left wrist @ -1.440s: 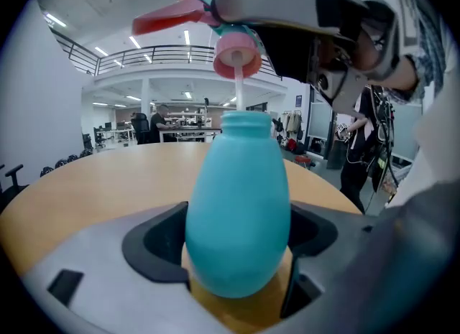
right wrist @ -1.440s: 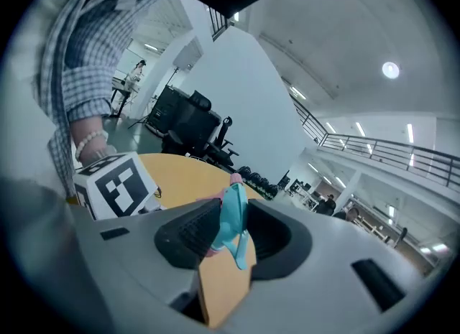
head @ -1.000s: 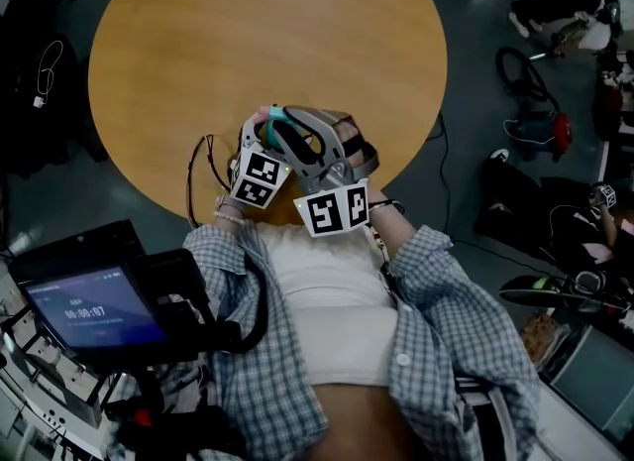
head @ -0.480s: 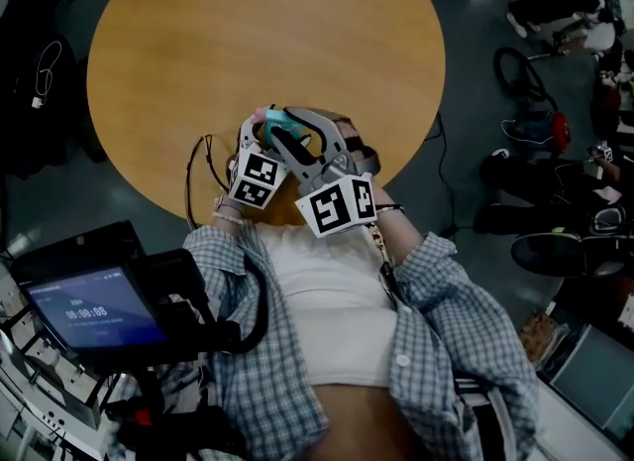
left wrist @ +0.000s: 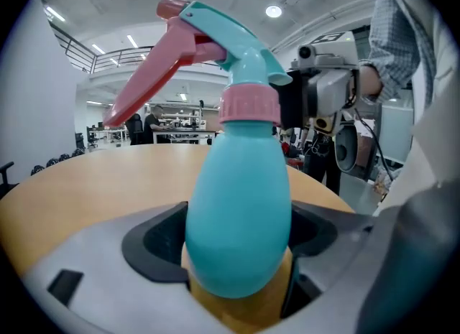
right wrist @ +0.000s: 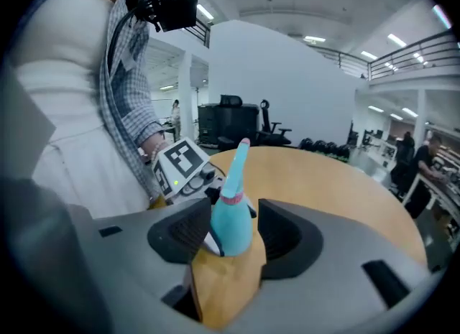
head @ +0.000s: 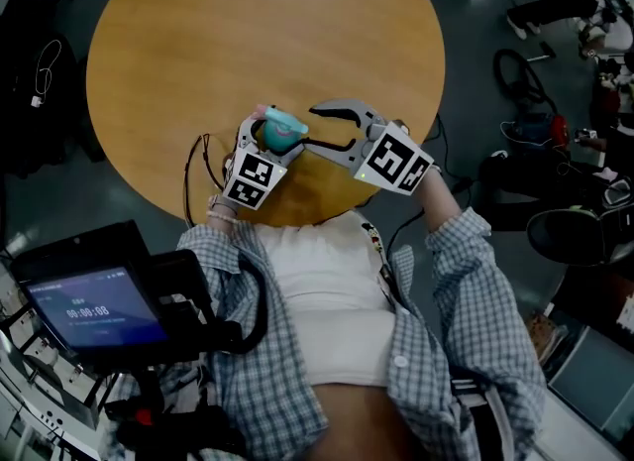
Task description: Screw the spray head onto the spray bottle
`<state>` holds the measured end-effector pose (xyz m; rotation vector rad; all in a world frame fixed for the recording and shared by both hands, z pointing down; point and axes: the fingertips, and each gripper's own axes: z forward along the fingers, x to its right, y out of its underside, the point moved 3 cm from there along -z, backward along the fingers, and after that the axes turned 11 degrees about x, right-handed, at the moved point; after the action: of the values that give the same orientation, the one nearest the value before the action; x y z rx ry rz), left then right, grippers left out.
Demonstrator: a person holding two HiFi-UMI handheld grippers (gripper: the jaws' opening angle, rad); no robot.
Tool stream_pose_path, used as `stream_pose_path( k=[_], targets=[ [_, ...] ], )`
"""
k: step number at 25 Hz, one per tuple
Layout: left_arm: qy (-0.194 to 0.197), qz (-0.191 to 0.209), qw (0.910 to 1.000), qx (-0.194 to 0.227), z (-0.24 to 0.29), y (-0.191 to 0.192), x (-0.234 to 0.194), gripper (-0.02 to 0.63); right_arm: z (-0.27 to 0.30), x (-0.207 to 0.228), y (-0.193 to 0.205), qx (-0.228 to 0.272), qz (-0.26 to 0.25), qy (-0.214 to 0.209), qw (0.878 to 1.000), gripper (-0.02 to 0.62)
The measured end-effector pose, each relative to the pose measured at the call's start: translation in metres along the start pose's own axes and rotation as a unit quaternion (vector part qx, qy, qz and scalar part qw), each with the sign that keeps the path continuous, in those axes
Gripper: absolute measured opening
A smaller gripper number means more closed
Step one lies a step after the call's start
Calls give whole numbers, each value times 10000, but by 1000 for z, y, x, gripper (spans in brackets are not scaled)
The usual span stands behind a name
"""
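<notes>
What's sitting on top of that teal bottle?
A teal spray head with a pink trigger, joined by a pink collar. The collar hides the neck of the bottle.

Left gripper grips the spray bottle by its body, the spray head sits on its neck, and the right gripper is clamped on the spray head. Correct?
Not quite. The right gripper is not clamped on the spray head. The right gripper view shows its jaws apart, just opened, with the spray bottle in the gap untouched. The left gripper does grip its body.
</notes>
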<state>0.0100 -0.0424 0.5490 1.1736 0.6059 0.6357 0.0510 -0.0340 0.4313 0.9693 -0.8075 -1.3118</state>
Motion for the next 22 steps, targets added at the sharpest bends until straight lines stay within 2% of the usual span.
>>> stream_pose_path(
  k=[3, 7, 12, 15, 18, 20, 22],
  targets=[
    [300, 84, 9995, -31, -2, 4, 0, 411, 13, -2, 8, -231, -4, -611, 9979, 198],
    [653, 157, 9977, -131, -7, 5, 2, 410, 31, -5, 1, -117, -126, -1009, 9947, 196],
    [734, 167, 9971, -55, -9, 7, 4, 411, 44, -13, -9, -42, -405, -1358, 9899, 192],
    [748, 190, 9970, -40, -9, 2, 6, 411, 46, -12, -12, -38, -576, -1355, 9891, 133],
    [761, 184, 9969, -16, -9, 4, 7, 411, 45, -14, -11, -50, -652, -1381, 9883, 129],
    [712, 171, 9973, -17, -9, 2, 7, 411, 44, -14, -11, -120, -755, -1154, 9904, 127],
    [589, 171, 9981, -10, -8, -3, 8, 411, 42, -16, -11, -177, -800, -642, 9946, 127]
  ],
)
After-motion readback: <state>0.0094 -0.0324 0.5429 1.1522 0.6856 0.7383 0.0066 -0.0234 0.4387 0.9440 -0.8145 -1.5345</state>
